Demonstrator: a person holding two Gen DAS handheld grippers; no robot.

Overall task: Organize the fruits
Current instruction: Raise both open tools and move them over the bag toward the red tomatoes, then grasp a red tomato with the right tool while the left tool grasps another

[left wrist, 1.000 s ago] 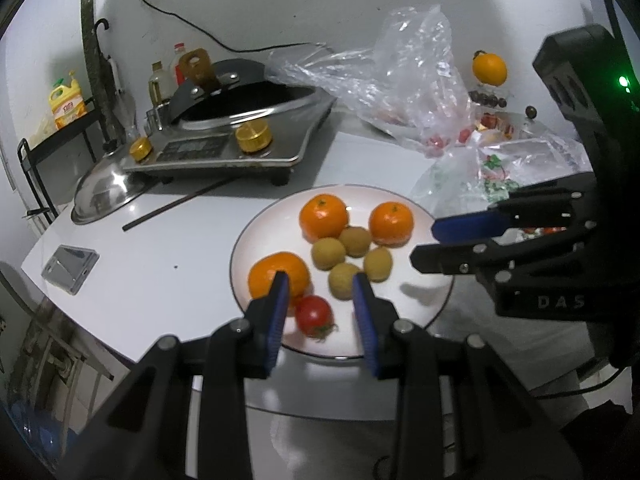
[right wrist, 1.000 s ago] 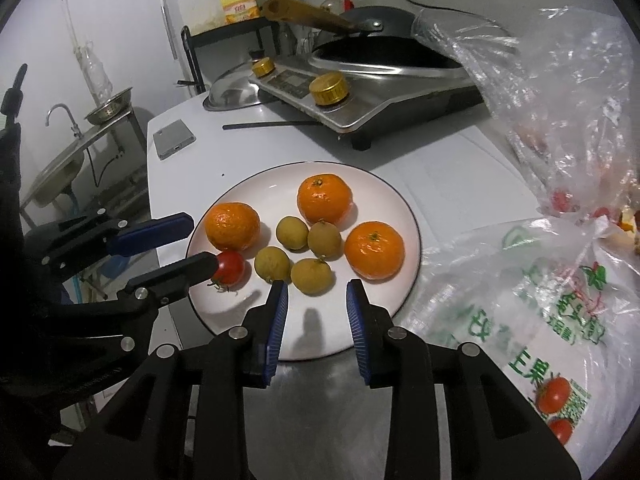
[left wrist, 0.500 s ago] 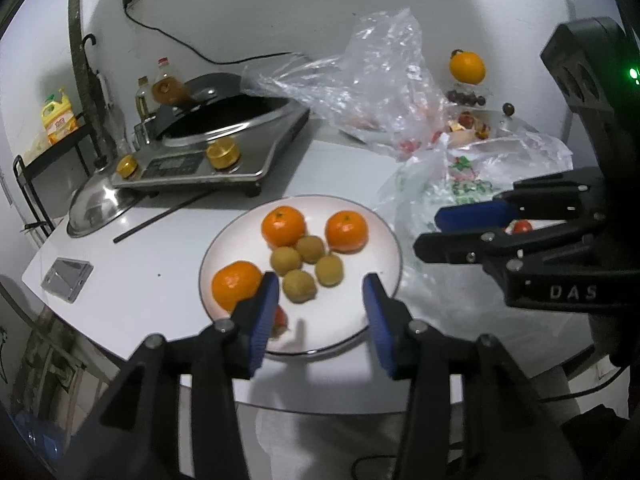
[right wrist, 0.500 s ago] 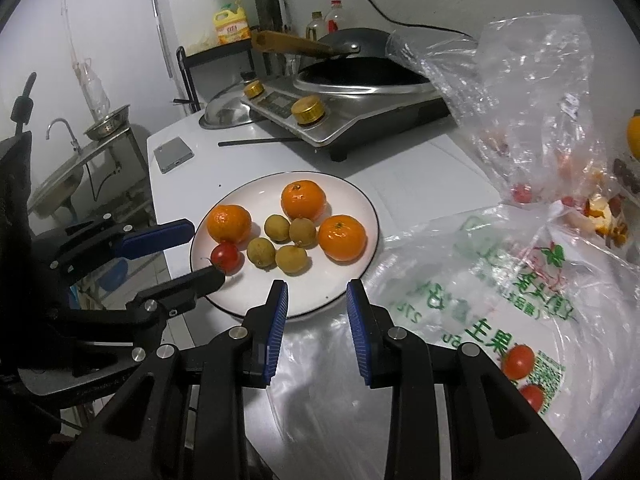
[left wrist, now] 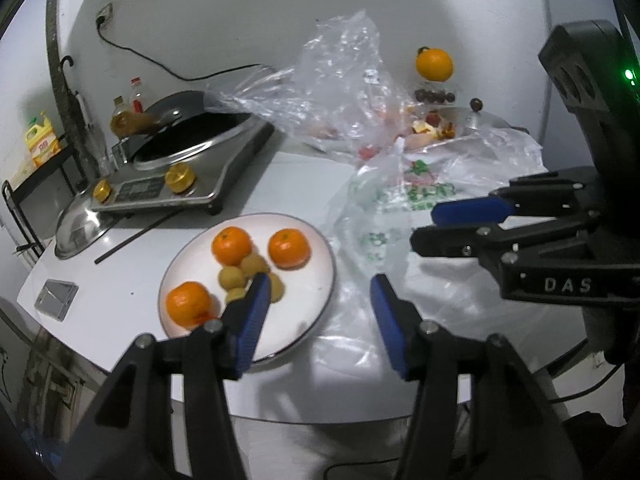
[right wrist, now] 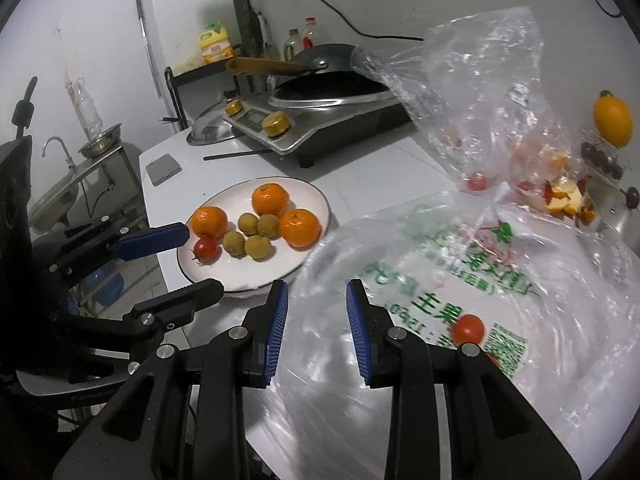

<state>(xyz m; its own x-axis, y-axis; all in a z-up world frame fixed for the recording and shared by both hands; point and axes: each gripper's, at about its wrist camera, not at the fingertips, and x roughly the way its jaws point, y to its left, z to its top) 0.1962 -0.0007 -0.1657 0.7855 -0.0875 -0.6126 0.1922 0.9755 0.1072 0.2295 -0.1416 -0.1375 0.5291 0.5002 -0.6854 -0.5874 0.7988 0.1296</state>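
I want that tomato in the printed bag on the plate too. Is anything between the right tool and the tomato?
Yes. The tomato lies inside the printed plastic bag, so the bag's film covers it. The right tool is above the bag, holding nothing.

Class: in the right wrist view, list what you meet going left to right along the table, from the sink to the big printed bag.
Sink → phone → plate → printed bag.
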